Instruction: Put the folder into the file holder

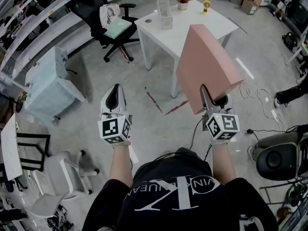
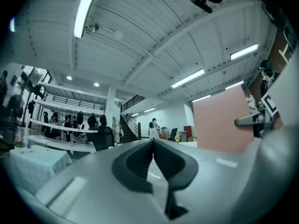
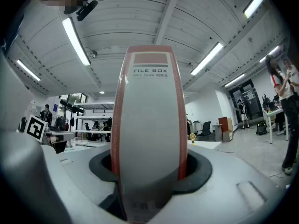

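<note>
Okay, head view: your right gripper [image 1: 213, 100] is clamped on the lower edge of the pink folder [image 1: 207, 61]. The folder is held up tilted in the air in front of you, near the white table [image 1: 211, 28]. The file holder [image 1: 163, 7] stands on the far left part of that table, well apart from the folder. Your left gripper [image 1: 114, 97] is level beside the right one and carries nothing. Left gripper view: jaws closed pad to pad, nothing between them, folder [image 2: 219, 120] off to the right. Right gripper view: jaws spread wide, both pads pressing the folder's [image 3: 149, 125] grey spine, which stands upright between them, with a FILE BOX label near the top.
</note>
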Motion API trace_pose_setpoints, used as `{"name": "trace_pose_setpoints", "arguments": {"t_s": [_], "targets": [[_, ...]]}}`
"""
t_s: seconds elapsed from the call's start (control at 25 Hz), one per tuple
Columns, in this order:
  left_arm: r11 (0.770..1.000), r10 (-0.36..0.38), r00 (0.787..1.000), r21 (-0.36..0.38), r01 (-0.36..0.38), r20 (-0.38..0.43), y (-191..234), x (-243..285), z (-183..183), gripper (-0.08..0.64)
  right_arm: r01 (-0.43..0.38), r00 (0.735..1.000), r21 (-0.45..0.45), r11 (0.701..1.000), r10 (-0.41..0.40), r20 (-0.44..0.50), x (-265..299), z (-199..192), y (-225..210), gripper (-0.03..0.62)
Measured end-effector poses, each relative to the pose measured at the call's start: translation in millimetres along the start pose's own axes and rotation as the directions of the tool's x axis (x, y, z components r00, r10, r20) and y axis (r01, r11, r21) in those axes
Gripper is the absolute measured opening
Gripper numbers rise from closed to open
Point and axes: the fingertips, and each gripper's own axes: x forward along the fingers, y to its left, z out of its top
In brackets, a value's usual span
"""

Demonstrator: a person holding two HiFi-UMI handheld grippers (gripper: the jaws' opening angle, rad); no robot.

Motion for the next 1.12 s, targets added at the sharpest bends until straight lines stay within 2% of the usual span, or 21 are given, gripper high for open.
{"name": "trace_pose_setpoints", "arguments": {"t_s": [0.2,0.44,0.72,0.92,1.12], "targets": [[1.000,-0.012,1.000,0.004,0.012,-0.005,4,-9,-2,0.000,0.015,1.000,0.000,1.000,-0.015,-0.005,-6,-1,6,0.285],[1.000,-0.014,1.000,-0.025,0.014,-0.011,2,-12,-9,0.000,0.016,1.000,-0.008,1.000,-0.016,-0.012,-10,-3,7,0.285],[0.999,-0.002,1.000,-0.035,0.002,-0.017,12,-12,-14,0.000,0.038,0.999,0.023,0.999,-0.037,-0.017,-6,-9,5,0.285],[0.999,-0.005,1.000,-0.039,0.004,-0.020,18,3,-17,0.000,0.048,0.999,0.041,0.998,-0.047,-0.024,13,-12,2,0.285],[0.999,0.007,0.999,-0.035,-0.008,-0.039,38,35,-25,0.000,0.039,0.999,0.057,0.998,-0.038,-0.020,58,-13,-1,0.287]]}}
